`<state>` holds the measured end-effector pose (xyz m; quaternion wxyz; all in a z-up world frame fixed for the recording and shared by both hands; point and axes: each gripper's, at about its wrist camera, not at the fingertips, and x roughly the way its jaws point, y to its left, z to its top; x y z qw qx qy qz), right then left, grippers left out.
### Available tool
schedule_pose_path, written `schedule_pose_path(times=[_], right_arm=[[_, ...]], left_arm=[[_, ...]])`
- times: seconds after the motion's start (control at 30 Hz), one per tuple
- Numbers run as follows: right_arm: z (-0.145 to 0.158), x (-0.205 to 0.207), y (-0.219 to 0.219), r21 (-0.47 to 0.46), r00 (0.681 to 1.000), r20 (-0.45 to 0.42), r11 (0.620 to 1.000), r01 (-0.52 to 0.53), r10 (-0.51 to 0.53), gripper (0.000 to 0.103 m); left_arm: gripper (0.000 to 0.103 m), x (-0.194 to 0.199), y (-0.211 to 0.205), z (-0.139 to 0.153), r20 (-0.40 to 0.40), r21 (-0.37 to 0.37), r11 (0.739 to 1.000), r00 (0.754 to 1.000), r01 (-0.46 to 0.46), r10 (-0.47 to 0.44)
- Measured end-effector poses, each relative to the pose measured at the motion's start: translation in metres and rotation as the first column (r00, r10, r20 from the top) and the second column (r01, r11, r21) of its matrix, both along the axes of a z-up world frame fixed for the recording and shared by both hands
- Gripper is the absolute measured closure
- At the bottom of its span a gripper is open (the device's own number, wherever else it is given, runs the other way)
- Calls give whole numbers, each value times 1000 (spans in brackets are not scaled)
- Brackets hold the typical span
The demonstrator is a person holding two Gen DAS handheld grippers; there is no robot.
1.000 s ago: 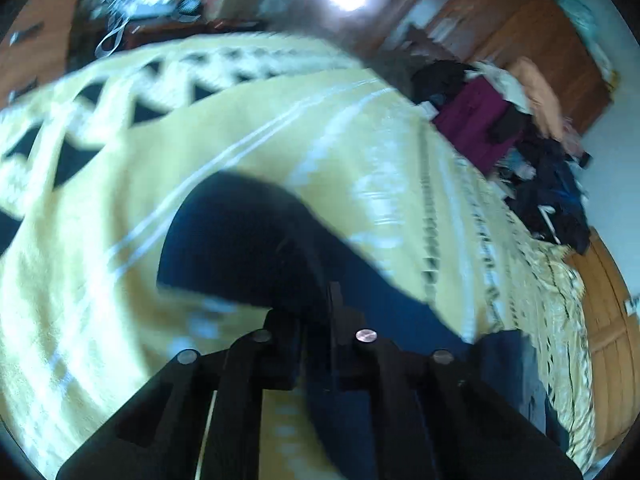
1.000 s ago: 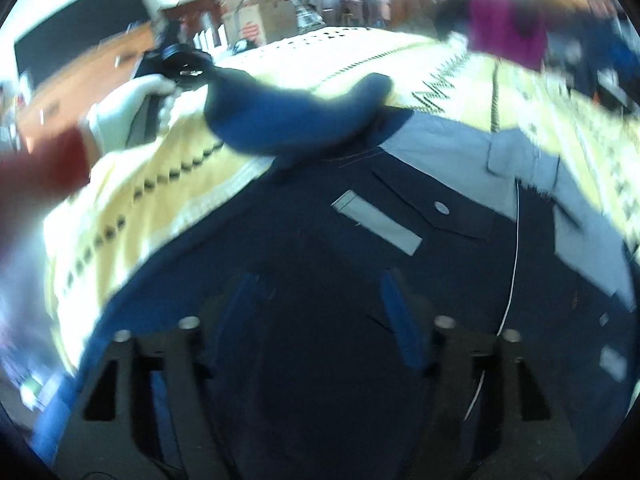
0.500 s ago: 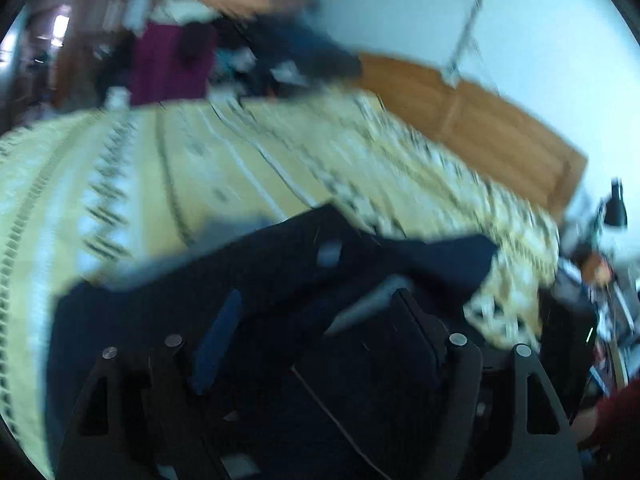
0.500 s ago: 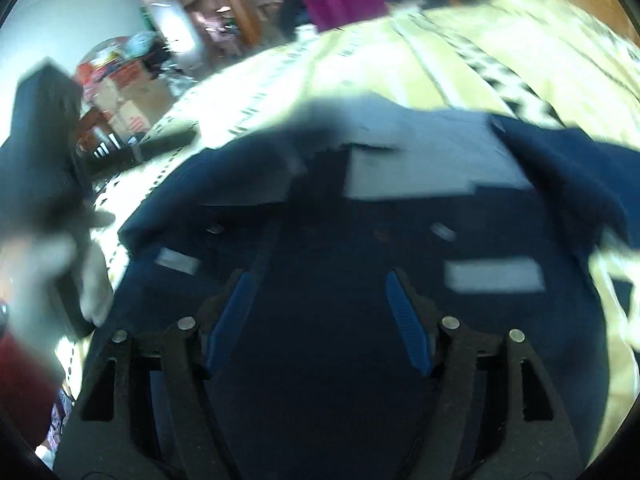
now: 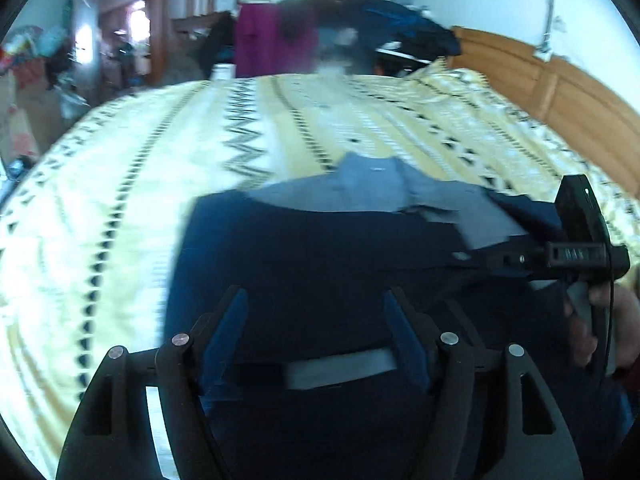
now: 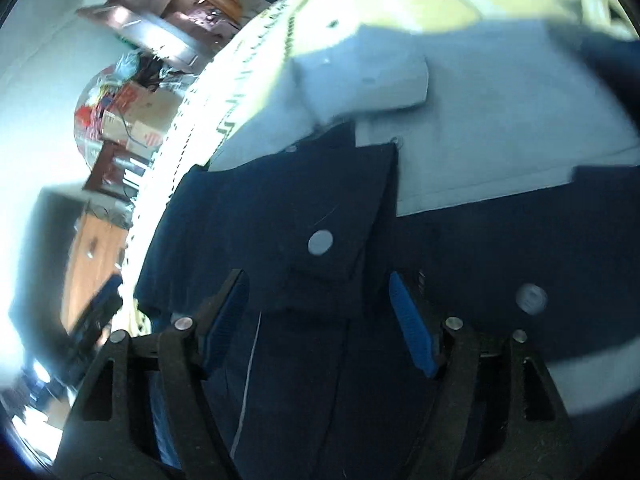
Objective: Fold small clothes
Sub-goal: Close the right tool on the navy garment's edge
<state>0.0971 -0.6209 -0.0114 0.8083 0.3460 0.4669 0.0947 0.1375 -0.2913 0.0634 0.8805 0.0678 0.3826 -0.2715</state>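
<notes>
The clothes pile (image 5: 320, 36) (behind the bed) is blurred beyond telling.

The shirt (image 5: 320, 248) lies on the bed (image 5: 120, 208) near its front edge — collar toward the far side. Behind the bed's far edge stands a clothes pile (image 5: 336, 28); the headboard (image 5: 560, 92) runs along its right edge.

dim, blurred — fisheye-warped edges
</notes>
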Motion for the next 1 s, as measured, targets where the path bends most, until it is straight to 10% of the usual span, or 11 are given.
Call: schedule_pose_path(times=[0.07,0.2,0.4,1.0], right_arm=[[-3,3,0,24,1000,3,999,21,-21,38],[3,0,-6,47,999,17,998,43,-44,101],[49,-31,-63,-91,982,157,989,119,-104,102],[15,-56,-127,-257,984,67,950,179,-167,102]], left_arm=[[23,2,9,-2,15,20,1000,1000,-24,23],[22,9,9,-11,22,99,993,998,-66,64],[22,11,2,-7,34,111,990,996,-87,84],[22,19,14,-14,9,115,985,992,-127,127]])
